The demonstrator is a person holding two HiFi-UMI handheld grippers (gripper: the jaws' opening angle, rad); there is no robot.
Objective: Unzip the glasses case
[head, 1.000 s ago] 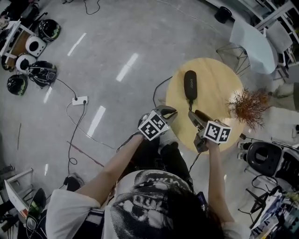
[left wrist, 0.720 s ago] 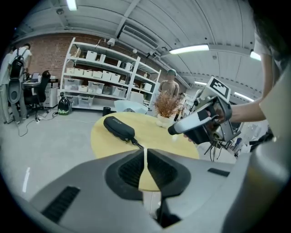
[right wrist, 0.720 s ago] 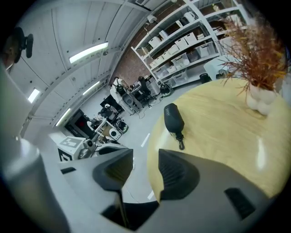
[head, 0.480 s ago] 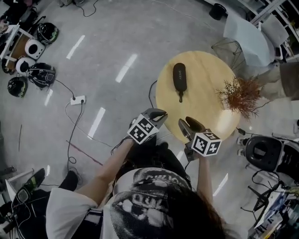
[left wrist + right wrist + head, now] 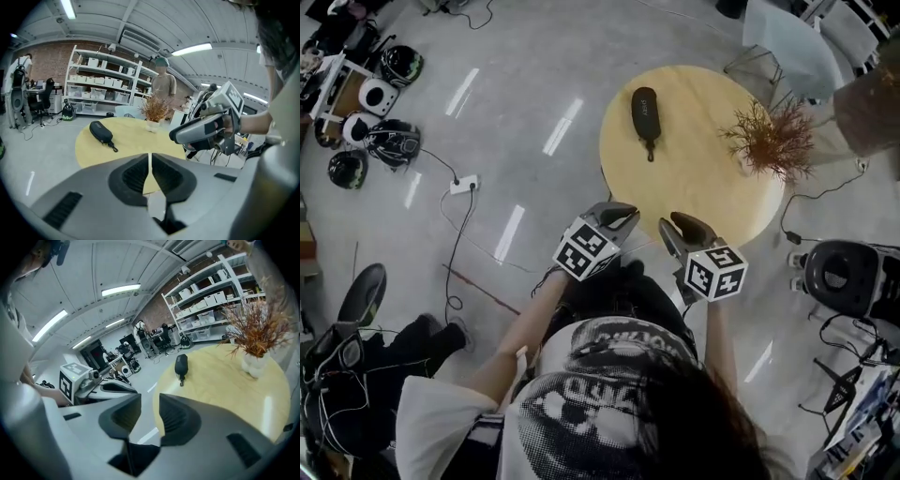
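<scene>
Black glasses case (image 5: pixel 645 110) lies flat on the round wooden counter (image 5: pixel 698 202), on its far-left part with the pull-tab end toward the person. It looks still zipped, but it's too small to be sure. A dried plant (image 5: pixel 767 139) stands on the counter's right side, well apart from the case. Left claw (image 5: pixel 623 215) is closed with nothing in it. Right claw (image 5: pixel 672 225) is part open and empty, its jaws just been closing. Both are held by the counter's near edge, well apart from the case.
</scene>
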